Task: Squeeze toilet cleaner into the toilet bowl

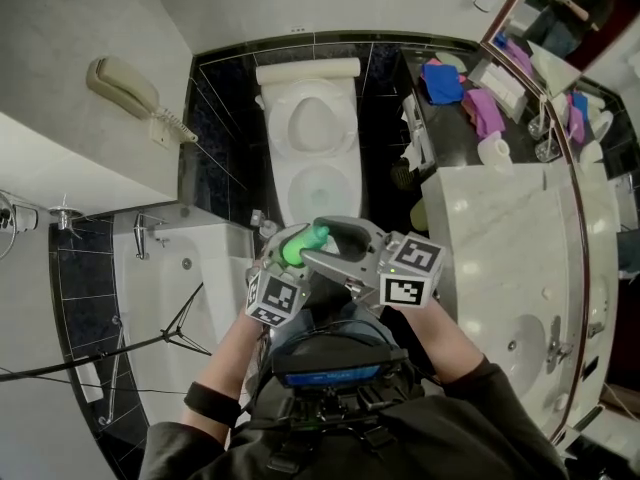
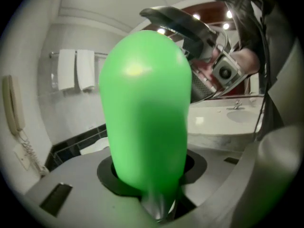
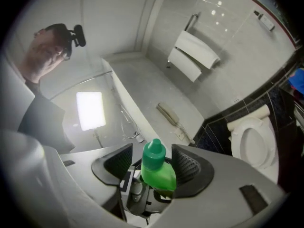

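Head view: both grippers meet in front of the person, on the near side of the toilet bowl.
Green bottle: held in the air, tilted, cap pointing right; in this view it lies just near of the bowl's near edge.
Left gripper: jaws pinch the bottle body, which fills the space between the dark pads in the left gripper view.
Right gripper: jaws spread, with the cap and shoulder standing between them; the left pad is clear of the cap, and contact at the right pad cannot be told.
Toilet: seat up, water visible in the bowl, cistern against the far wall.
Left side: bathtub near, wall phone farther.
Right side: marble counter with a sink; blue cloth and purple cloth on the dark shelf beyond.
Towels: two, white, hanging on a wall rail.
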Tool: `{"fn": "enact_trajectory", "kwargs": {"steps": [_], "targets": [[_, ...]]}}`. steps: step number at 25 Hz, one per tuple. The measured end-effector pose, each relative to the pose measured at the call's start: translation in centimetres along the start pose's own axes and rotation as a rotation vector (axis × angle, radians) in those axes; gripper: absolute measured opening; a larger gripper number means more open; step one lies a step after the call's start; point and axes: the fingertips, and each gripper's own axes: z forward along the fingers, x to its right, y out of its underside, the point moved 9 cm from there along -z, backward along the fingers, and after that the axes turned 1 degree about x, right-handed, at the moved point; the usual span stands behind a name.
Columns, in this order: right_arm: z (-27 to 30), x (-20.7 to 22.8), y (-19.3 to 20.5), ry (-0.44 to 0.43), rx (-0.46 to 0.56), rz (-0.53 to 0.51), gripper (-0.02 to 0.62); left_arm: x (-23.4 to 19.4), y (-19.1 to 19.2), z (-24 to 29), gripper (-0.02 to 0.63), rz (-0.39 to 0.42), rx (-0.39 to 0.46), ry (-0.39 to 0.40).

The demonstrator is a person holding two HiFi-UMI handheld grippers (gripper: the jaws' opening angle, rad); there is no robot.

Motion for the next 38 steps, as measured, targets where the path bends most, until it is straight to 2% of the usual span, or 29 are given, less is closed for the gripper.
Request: {"fn": "enact_trajectory", "kwargs": {"steps": [5, 8, 12, 15, 19, 21, 25, 27, 32, 35, 38], "targets": [[-0.4, -0.9, -1.5, -0.184, 0.044, -0.301, 0.278, -0.1, -3.4, -1.9, 0.184, -0.102, 0.068, 0.428], [-0.8, -2.2, -2.6, -0.306, 0.044, -0.348, 0.278, 0.0, -4.2, -2.7, 0.186, -0.14, 0.067, 0.61], [-0.9, -3.0, -3.8, -0.403, 0.07, -0.411, 0.261, -0.3, -5.1, -3.5, 0.186, -0.17, 0.092, 0.764], [-0.8, -3.2, -4.2, -0.428, 0.074, -0.438, 0.242, 0.0, -6.1, -3.8, 0.186, -0.182, 0.088, 0.836], [-0.8, -3.9, -4.6, -0.458, 0.09, -0.45, 0.21, 0.6, -6.3, -3.7, 0.186, -0.135, 0.077, 0.914], [-0.7, -4.1, -4.6, -0.467, 0.094, -0.444, 0.164, 0.7, -5.8, -3.5, 0.186, -0.133, 0.093, 0.914], [-1.0, -4.0, -4.3, -0.456, 0.112, -0.391, 0.161, 1.1, -6.3, -3.6, 0.186, -0.129, 0.091, 0.907], [-1.0, -3.8, -4.0, -0.433, 0.109, -0.36, 0.161, 1.1, -6.2, -3.4, 0.186, -0.116, 0.077, 0.855], [-1.2, -2.3, -3.1, -0.335, 0.062, -0.281, 0.16, 0.8, -5.1, -2.3, 0.186, -0.034, 0.018, 0.588], [-1.3, -1.8, -2.4, -0.283, 0.009, -0.204, 0.16, 0.7, -4.2, -1.5, 0.186, 0.031, 0.0, 0.396], [-1.1, -0.7, -1.6, -0.214, -0.007, -0.173, 0.16, 0.9, -2.4, -0.9, 0.186, 0.057, -0.007, 0.182]]}}
